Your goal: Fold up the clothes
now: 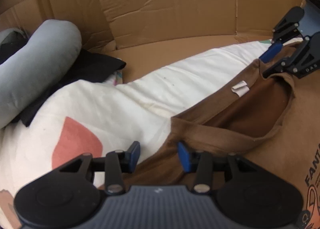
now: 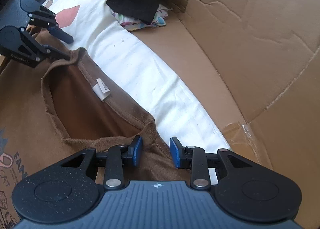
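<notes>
A brown T-shirt point(image 1: 236, 108) with a printed front lies flat on a white quilt point(image 1: 120, 98), collar and white neck tag point(image 1: 240, 88) facing up. My left gripper point(image 1: 159, 156) is open, its blue pads straddling the shirt's left shoulder edge. My right gripper point(image 2: 156, 152) is open over the other shoulder of the shirt point(image 2: 84, 104). Each gripper shows in the other's view: the right one point(image 1: 268, 62) at the far collar, the left one point(image 2: 67, 45) likewise. Neither holds cloth.
A grey bolster pillow point(image 1: 38, 68) lies on black cloth point(image 1: 90, 66) at the far left. Cardboard walls point(image 1: 180, 4) surround the quilt. A colourful folded cloth point(image 2: 144, 20) sits beside the black cloth near the cardboard point(image 2: 250, 38).
</notes>
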Available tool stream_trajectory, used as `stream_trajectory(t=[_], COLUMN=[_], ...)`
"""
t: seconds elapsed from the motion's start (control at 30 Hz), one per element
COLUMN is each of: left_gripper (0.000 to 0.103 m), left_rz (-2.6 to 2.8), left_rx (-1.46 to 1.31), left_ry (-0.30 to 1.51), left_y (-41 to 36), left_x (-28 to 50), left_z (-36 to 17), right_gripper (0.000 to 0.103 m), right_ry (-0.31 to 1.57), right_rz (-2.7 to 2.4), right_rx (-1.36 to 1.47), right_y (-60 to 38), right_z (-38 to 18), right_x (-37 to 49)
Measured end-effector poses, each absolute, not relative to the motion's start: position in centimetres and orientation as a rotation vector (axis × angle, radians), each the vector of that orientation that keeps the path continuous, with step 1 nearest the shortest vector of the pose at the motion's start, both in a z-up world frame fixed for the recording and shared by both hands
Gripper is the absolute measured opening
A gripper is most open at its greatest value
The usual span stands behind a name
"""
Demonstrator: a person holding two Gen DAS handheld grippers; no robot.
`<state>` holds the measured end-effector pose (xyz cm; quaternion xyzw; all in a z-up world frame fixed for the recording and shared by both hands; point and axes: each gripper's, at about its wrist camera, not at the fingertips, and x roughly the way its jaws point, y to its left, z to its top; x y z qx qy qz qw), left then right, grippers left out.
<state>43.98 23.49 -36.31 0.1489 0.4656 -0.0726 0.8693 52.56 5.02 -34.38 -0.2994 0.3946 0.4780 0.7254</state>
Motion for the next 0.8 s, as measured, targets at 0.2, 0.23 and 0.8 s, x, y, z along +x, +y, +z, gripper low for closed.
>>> stream_trajectory(t=[0.2,0.23,0.8], left_gripper=[0.019,0.018,0.005], left_rz=[-0.208,-0.219,-0.13], left_rx=[0.288,0.285,0.346], left_ry=[0.995,0.998,0.92], left_y=[23.3,23.3,22.5], left_x=[44.3,44.3,44.7], left_z=[-36.6,-36.6,-36.1], right_gripper=[0.022,0.018,0.005], right_ry=[0.856,0.849,0.742], right_rz=[1.085,1.087,0.969], right_rx=[-0.689,-0.697,-0.754], right_y=[5.0,5.1,5.8], right_z=[-34.5,-34.5,-33.1], right_x=[51.8,51.6,52.1])
